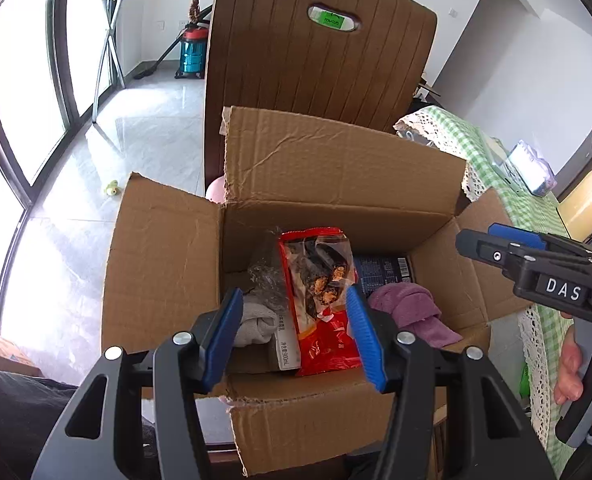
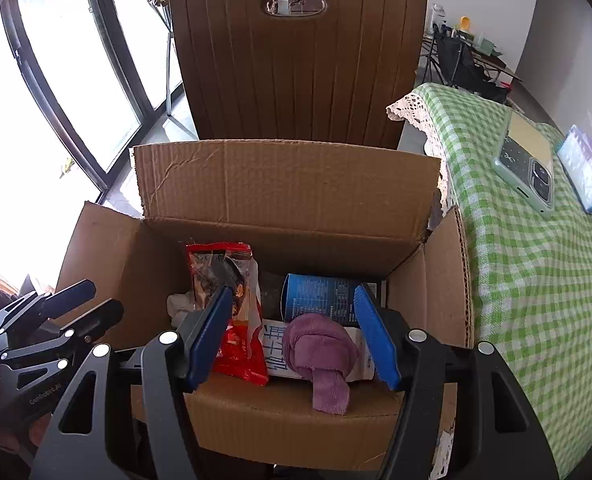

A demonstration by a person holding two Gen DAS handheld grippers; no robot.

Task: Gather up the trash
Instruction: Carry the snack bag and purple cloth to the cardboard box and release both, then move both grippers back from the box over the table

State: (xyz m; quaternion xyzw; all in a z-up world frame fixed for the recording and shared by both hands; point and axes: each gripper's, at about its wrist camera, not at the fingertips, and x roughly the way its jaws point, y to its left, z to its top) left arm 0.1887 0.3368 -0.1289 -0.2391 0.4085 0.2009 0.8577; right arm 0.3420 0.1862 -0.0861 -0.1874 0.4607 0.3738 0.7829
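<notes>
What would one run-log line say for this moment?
stage: over cardboard box | left gripper: open, empty | right gripper: open, empty | in box: red snack bag, purple cloth

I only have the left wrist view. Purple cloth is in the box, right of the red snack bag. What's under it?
Observer: The right wrist view shows the purple cloth lying on a white carton with blue print, one end draped over the near wall of the cardboard box.
Operator: Is the right gripper holding anything? I only see it from the side.
Observer: No. The right gripper is open above the box, nothing pressed between its pads.
Operator: Anything on the table beyond the glare?
Observer: A phone in a green case lies on the checked tablecloth, beside a clear purple packet.
</notes>
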